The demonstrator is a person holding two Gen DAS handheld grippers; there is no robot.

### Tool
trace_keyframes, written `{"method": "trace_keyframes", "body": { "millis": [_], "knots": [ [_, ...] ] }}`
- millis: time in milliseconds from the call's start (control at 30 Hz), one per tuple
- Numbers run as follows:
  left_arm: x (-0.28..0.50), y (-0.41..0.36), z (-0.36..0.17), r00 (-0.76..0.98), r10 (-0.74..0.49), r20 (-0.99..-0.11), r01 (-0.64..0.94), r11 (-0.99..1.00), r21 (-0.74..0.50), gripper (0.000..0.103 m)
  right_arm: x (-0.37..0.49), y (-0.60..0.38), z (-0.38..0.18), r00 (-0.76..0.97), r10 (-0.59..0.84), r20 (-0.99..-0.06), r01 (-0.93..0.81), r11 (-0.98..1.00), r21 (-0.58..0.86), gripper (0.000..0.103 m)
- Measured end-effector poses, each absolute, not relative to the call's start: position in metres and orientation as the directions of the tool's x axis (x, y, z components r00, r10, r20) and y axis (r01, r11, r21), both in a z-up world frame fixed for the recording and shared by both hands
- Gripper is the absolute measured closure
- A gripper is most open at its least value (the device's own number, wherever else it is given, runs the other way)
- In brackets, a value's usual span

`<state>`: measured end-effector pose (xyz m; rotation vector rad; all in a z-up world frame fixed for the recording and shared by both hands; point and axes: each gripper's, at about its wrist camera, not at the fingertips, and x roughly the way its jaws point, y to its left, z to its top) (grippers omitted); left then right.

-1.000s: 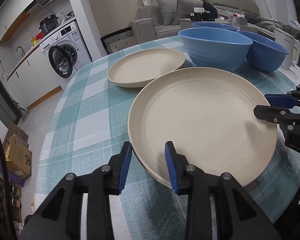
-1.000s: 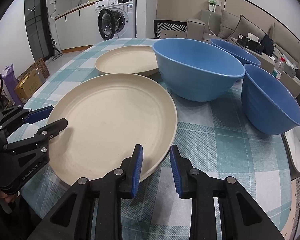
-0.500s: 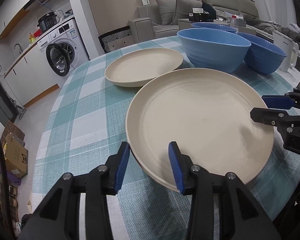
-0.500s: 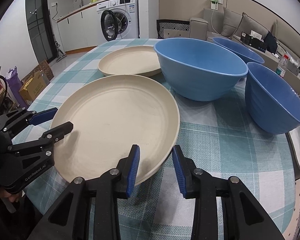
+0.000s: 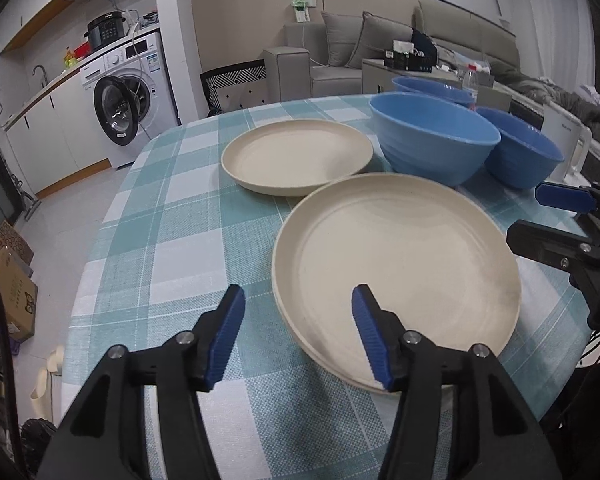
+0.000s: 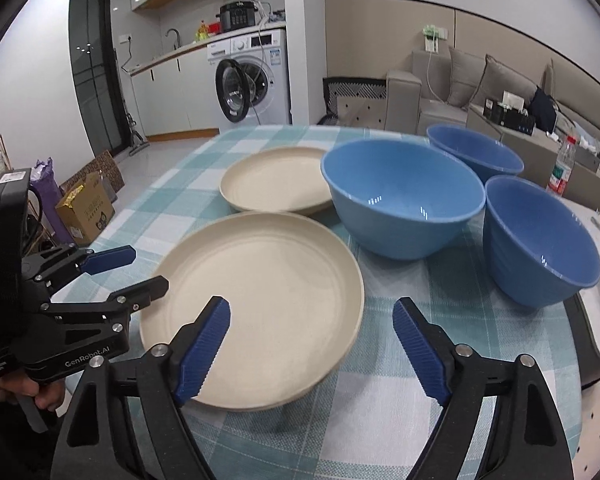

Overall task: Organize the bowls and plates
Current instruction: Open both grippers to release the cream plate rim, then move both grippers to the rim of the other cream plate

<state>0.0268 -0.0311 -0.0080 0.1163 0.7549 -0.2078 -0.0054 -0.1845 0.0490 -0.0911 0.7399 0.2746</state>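
Opening: both jaws are spreading — a second ago each pinched the near plate's rim.
Left hand-held gripper (image 5: pixel 298 332): half wide, off the rim.
Right hand-held gripper (image 6: pixel 312 350): wide, holding nothing.
Near plate (image 6: pixel 260 300): flat on the checked surface (image 5: pixel 172 240).
Far plate (image 5: pixel 296 156): beyond it, left of three blue bowls (image 6: pixel 404 196).
Room: washing machine (image 5: pixel 128 96) far left — sofa (image 5: pixel 340 48) behind.

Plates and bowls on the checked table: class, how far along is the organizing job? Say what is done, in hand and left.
Done: nothing is stacked yet. The near plate and far plate lie apart, and the three bowls stand separately. In hand: nothing; the left hand-held gripper and right hand-held gripper are opening, pads clear of the near plate. Left: stacking both plates and nesting the bowls.
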Motion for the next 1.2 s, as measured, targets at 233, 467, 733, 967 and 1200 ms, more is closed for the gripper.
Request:
{"method": "trace_keyframes", "body": {
  "millis": [233, 467, 733, 967, 1200],
  "knots": [
    [0.025, -0.019, 0.01, 0.744, -0.168, -0.646, 0.202, 0.979, -0.023, 0.007, -0.004, -0.181, 0.068, 0.749, 0.232, -0.621, -0.291, 0.957, 0.006, 0.002],
    [0.032, -0.013, 0.015, 0.753, -0.168, -0.637, 0.175, 0.983, -0.052, 0.0, 0.004, -0.179, 0.077, 0.764, 0.241, -0.599, -0.298, 0.955, 0.003, 0.001],
    [0.041, -0.007, 0.016, 0.764, -0.113, -0.635, 0.125, 0.992, -0.027, 0.0, 0.02, -0.183, 0.084, 0.769, 0.257, -0.585, -0.315, 0.949, 0.002, 0.001],
    [0.051, 0.005, 0.019, 0.778, -0.07, -0.624, 0.069, 0.997, -0.026, 0.0, 0.042, -0.183, 0.093, 0.773, 0.277, -0.571, -0.333, 0.943, 0.007, 0.001],
    [0.071, 0.011, 0.021, 0.775, -0.051, -0.63, 0.034, 0.999, -0.039, 0.0, 0.056, -0.185, 0.099, 0.778, 0.284, -0.56, -0.337, 0.941, 0.008, 0.001]
  ]
}}
